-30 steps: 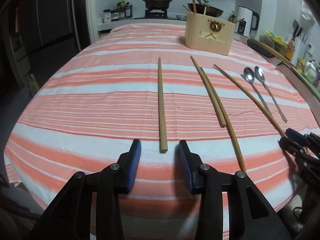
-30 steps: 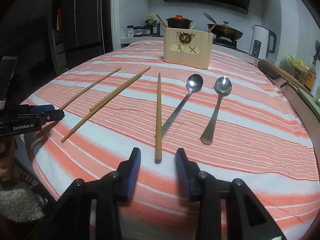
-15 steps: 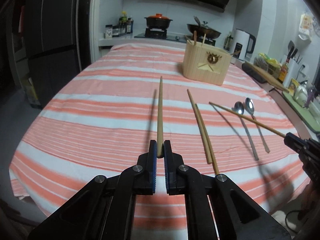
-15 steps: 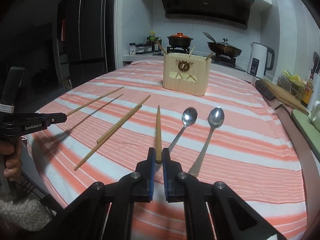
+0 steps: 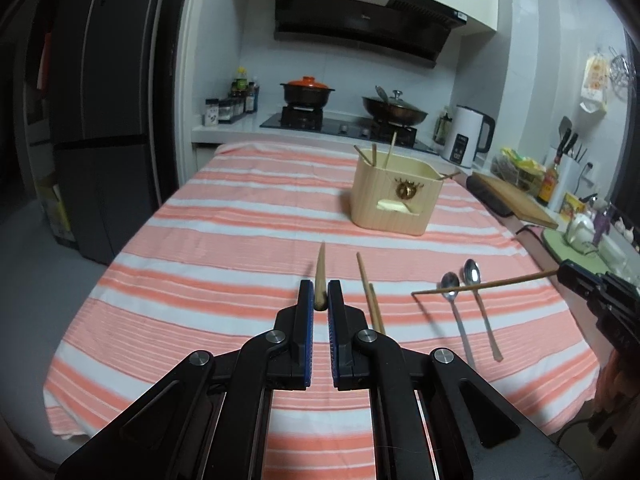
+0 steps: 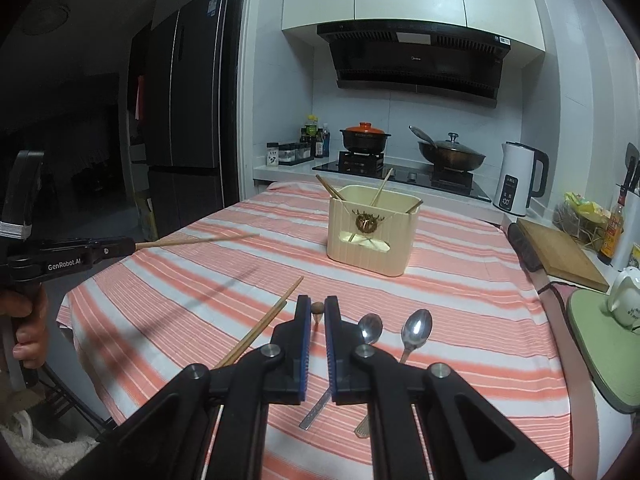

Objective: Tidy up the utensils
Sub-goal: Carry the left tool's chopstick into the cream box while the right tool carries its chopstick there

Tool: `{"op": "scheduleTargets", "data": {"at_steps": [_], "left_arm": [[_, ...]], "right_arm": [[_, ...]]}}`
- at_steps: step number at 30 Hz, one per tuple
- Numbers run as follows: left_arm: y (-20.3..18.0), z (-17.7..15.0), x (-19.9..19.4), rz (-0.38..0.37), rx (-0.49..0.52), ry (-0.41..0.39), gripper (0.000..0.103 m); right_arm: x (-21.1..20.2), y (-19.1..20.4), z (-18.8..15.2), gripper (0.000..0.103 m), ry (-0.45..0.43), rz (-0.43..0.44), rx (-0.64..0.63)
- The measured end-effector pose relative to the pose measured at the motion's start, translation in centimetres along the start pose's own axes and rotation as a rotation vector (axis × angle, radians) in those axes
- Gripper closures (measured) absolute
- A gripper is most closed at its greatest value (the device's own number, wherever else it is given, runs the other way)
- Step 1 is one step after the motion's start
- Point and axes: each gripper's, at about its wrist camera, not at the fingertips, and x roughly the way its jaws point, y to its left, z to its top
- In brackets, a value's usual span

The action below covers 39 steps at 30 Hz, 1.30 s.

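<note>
- Since a second ago, one chopstick (image 5: 320, 280) has been lifted off the bench (image 5: 224, 240) in the left claw (image 5: 319, 300), and another (image 6: 317, 309) in the right claw (image 6: 317, 316).
- Each claw is clamped on its chopstick.
- The holder (image 6: 370, 234) is well ahead; delivery seems next.
- Two chopsticks (image 5: 370, 300) and two spoons (image 5: 464, 308) are left lying.

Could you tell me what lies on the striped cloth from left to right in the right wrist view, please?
Pair of chopsticks → left spoon → right spoon.
</note>
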Motion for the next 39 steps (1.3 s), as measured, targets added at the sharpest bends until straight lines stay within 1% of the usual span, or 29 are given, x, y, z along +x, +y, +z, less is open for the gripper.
{"op": "scheduleTargets", "data": {"at_steps": [9, 15, 18, 23, 27, 33, 39], "left_arm": [[0.1, 1.1, 0.0, -0.002, -0.016, -0.03, 0.099], [-1.3, 3.5, -1.4, -0.016, 0.033, -0.056, 0.099], [-1.9, 4.9, -2.1, -0.04, 0.045, -0.054, 0.099], [-3.2, 6.9, -2.4, -0.084, 0.077, -0.029, 0.099], [-4.2, 8.5, -2.6, -0.117, 0.085, -0.039, 0.099], [-5.1, 12.2, -1.9, -0.185, 0.061, -0.045, 0.099], [-6.6, 17.0, -0.8, -0.215, 0.071, -0.089, 0.099]], "right_arm": [[0.3, 0.1, 0.7, 0.096, -0.015, 0.004, -0.002], [0.3, -0.4, 2.4, 0.096, -0.044, 0.014, 0.0], [0.2, -0.9, 3.6, 0.096, -0.061, 0.022, 0.01], [0.2, -1.6, 5.7, 0.096, -0.086, 0.038, 0.025], [0.4, -2.0, 7.4, 0.096, -0.112, 0.043, 0.026], [0.4, -3.0, 10.8, 0.096, -0.169, 0.035, 0.02], [1.0, -4.7, 14.9, 0.096, -0.232, 0.009, -0.005]]}}
